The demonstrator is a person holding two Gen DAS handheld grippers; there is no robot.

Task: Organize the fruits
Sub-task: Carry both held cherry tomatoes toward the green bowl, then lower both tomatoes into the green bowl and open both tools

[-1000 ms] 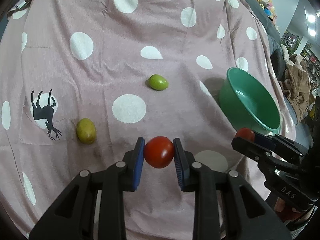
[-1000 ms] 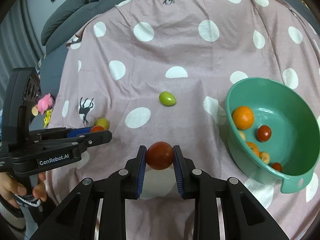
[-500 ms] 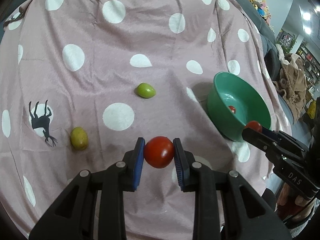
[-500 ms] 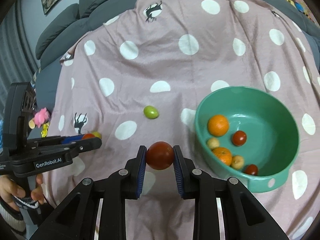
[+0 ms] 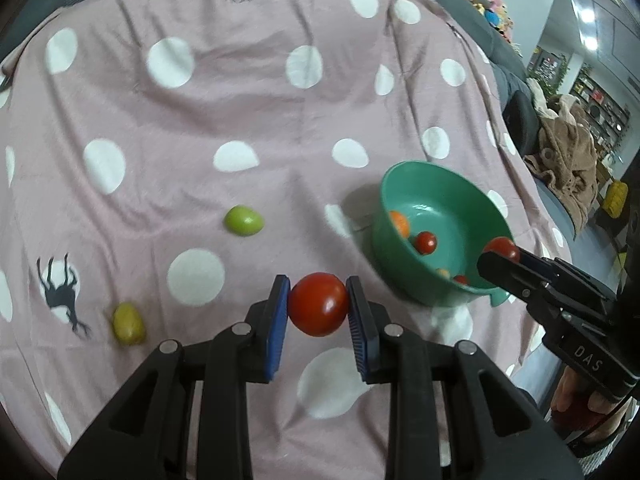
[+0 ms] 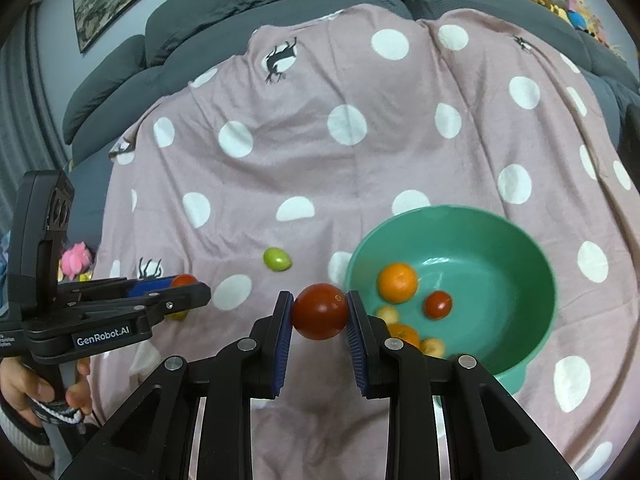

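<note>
My left gripper [image 5: 318, 298] is shut on a red tomato [image 5: 316, 312], held above the dotted pink cloth [image 5: 240, 92], left of the green bowl [image 5: 386, 196]. My right gripper [image 6: 320, 300] is shut on a darker red tomato [image 6: 318, 318], just left of the bowl's rim [image 6: 536, 248]. The bowl holds an orange [image 6: 397, 282], a small red tomato [image 6: 438, 305] and several other small fruits. A green fruit [image 5: 243, 220] and a yellow-green fruit [image 5: 128, 323] lie loose on the cloth. In each wrist view the other gripper shows from the side, with its tomato.
The cloth drapes over a grey sofa [image 6: 240, 4] with cushions behind. A person's hand [image 6: 24, 388] grips the left tool's handle. A brown blanket [image 5: 568, 160] and shelves lie off to the right. A pink toy [image 6: 76, 260] sits past the cloth's left edge.
Both grippers have risen and pulled back, so the cloth looks smaller and the inside of the bowl has come into view. Each still clamps its tomato.
</note>
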